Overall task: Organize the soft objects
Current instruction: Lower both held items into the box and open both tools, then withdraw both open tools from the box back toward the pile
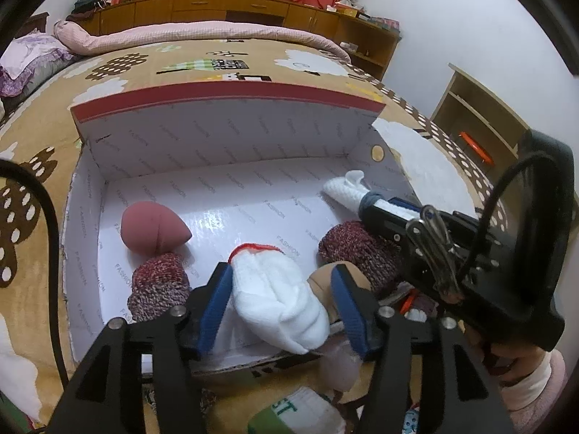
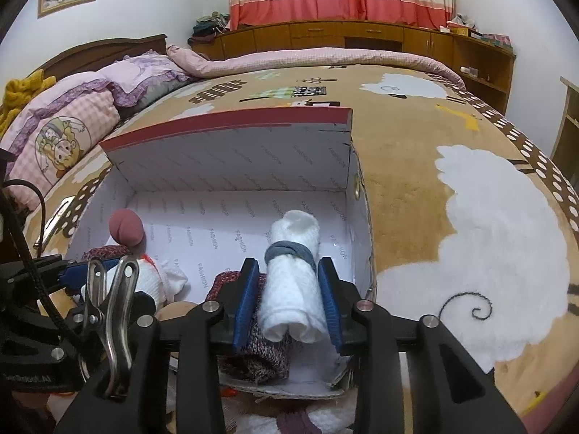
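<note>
box: we had both grippers over the shoe box [image 1: 224,133]
left gripper [image 1: 282,307]: spread, pads just off the white sock [image 1: 278,296], near front wall
right gripper [image 2: 289,300]: loosely flanking rolled towel [image 2: 293,275], right side of box
axis: roll ran along fingers, toward back wall

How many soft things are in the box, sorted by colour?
Pink sponge: 1
Red knitted bundles: 2
White sock with red edge: 1
White rolled towel with grey band: 1
Tan thing, mostly hidden: 1
Total: 6
</note>
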### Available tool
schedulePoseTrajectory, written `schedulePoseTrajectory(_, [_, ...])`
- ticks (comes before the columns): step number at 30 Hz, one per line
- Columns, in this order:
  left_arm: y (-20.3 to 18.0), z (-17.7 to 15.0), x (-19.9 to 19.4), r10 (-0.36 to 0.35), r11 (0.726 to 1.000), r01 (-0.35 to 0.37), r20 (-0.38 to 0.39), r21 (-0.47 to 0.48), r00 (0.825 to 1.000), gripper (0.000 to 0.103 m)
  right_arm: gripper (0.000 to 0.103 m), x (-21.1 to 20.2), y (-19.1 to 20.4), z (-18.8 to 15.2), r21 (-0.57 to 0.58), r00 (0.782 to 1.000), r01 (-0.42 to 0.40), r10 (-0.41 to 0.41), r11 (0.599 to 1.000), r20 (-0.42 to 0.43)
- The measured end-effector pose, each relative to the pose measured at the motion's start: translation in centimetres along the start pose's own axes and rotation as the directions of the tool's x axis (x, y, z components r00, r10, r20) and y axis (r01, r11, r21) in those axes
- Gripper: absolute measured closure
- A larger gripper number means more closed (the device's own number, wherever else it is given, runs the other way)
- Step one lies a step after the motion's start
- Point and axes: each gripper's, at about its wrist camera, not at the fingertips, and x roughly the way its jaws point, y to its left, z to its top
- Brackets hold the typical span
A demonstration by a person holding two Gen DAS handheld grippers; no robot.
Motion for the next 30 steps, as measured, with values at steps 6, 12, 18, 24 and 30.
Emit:
schedulePoseTrajectory(6, [-0.2,-0.1,-0.7,0.015,1.000,-0.015,0.009,0.003,1.000,0.039,0.062,-0.6,0.0,0.0,0.006,1.000,0.006,-0.006,1.000,0.011])
schedulePoseTrajectory(12, [0.0,-0.2,-1.6,0.018,1.000,-0.018,0.020,-0.003,1.000,0.038,0.056,-1.6,-0.2,0.0,0.023,0.999,0.007,-0.008,1.000,0.033])
schedulePoseTrajectory(18, [-0.1,-0.2,-2.5,0.021,1.000,-0.021,0.027,-0.005,0.999,0.038,0.056,-2.7,-0.1,-0.4,0.024,0.999,0.001,-0.002,1.000,0.047])
schedulePoseTrajectory(24, [-0.2,-0.3,-2.8,0.022,1.000,-0.022,0.028,-0.006,0.999,0.038,0.056,-4.0,0.1,-0.7,0.034,0.998,-0.006,0.003,0.999,0.066])
schedulePoseTrajectory(30, [-0.3,-0.7,-4.0,0.026,1.000,-0.026,0.037,-0.002,0.999,0.038,0.056,-4.9,0.1,-1.1,0.041,0.998,-0.002,-0.001,0.999,0.057])
